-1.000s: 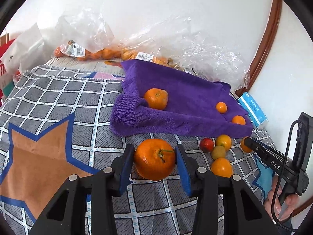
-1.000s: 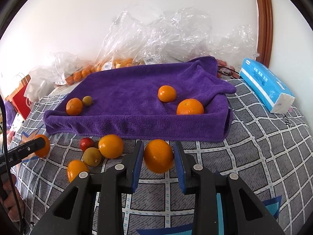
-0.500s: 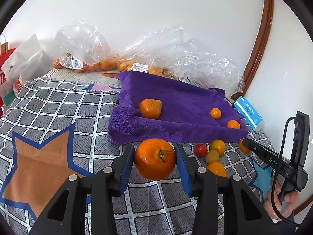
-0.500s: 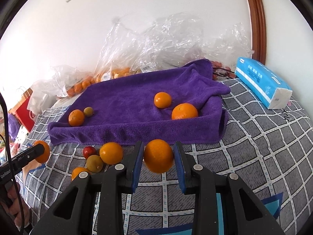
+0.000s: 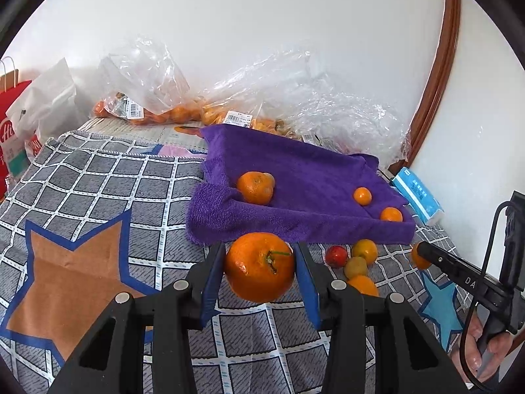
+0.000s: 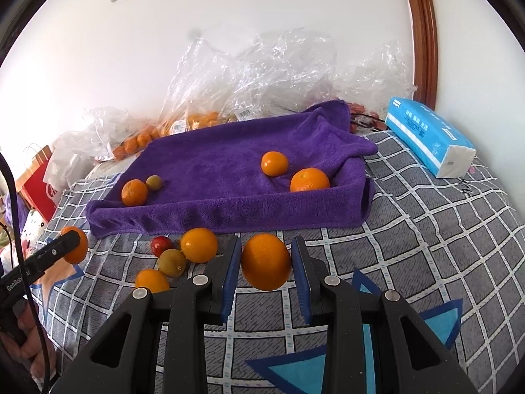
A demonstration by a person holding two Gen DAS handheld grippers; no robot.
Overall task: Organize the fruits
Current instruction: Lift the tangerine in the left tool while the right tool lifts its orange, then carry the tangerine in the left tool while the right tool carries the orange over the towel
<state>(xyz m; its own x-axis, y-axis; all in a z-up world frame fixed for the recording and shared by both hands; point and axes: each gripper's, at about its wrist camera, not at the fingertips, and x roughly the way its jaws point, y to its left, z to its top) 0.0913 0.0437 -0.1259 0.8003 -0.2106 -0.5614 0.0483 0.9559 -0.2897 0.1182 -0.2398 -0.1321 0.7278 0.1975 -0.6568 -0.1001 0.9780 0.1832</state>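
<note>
1. So the setup is a bed or table with a grey checked cloth (image 6: 426, 229) on it, and at the far side a purple towel (image 6: 229, 164) draped over some tray-like thing, which seems to be where the fruit goes.
2. The left gripper (image 5: 261, 271) is pinching a big orange with a green stem (image 5: 260, 266), pads pressed on both sides and the fruit lifted clear of the cloth, just in front of the towel's near edge.
3. The right gripper (image 6: 265, 264) has its claw clamped on a smaller smooth orange (image 6: 265, 261), also held up just short of the towel's front lip.
4. Already on the towel: a mandarin (image 6: 134, 192) with a little greenish fruit (image 6: 153, 182) touching it on the left, plus a small orange (image 6: 274, 163) and a bigger one (image 6: 309, 180) near the right corner.
5. Loose on the cloth between the two grippers sits a small cluster: a red fruit (image 6: 161, 244), a yellow-green one (image 6: 172, 262) and two oranges (image 6: 199, 244).
6. My read: this is the carry step, both hands loaded and about to drop off.
7. Next move probably needs each fruit taken over the raised front edge and let go low, since round fruit rolls on that soft towel.
8. Bags of fruit (image 6: 197, 121) and a blue tissue pack (image 6: 426, 134) sit at the far side, out of the way.
</note>
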